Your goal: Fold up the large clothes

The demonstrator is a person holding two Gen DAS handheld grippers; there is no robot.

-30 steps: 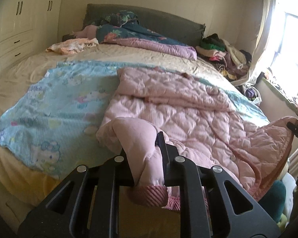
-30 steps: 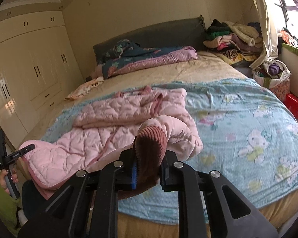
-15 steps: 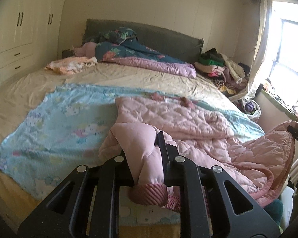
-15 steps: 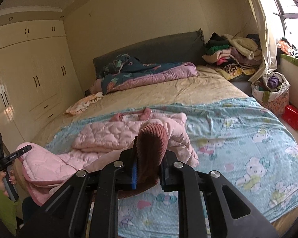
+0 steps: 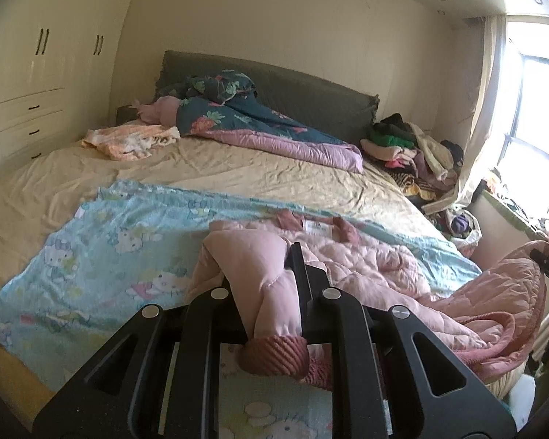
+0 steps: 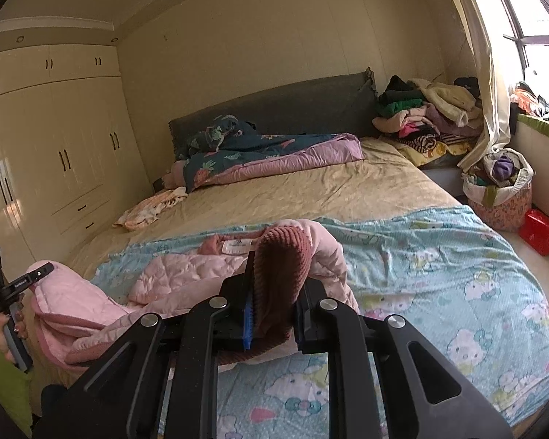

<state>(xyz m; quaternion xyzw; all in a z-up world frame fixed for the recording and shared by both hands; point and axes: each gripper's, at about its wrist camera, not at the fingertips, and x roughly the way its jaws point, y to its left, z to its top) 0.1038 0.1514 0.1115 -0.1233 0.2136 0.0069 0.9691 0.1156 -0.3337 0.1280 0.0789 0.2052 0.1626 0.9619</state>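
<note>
Left wrist view: left gripper (image 5: 274, 303) has its fingers pinching a sleeve of the pink quilted jacket (image 5: 377, 274), w/ the ribbed darker-pink cuff (image 5: 274, 356) hanging just below the grip. Rest of the jacket is bunched up on the light blue cartoon-print blanket (image 5: 102, 256), trailing off to the right where another fold of it is lifted near the pic's edge. Collar w/ a white label faces up, further back. Blanket is spread over the near half of the bed (image 5: 238, 172), tan sheet behind it. Back by the grey headboard (image 5: 311, 98) there's a dark floral duvet (image 5: 260, 124), plus a clothes pile (image 5: 410, 146) in the right corner by the window.

Right wrist view: right gripper (image 6: 274, 300) fingers are clamped on the other cuff (image 6: 282, 267), ribbed, dusty red, standing up between them w/ the pink sleeve draped behind it. Jacket body sags to the left across the blanket, and its far corner is held up by the other gripper in a hand (image 6: 3, 333) at the left edge. Wardrobe (image 6: 55, 146) along the left wall, a laundry basket (image 6: 501, 190) and a red box (image 6: 540, 232) on the floor at right.
</note>
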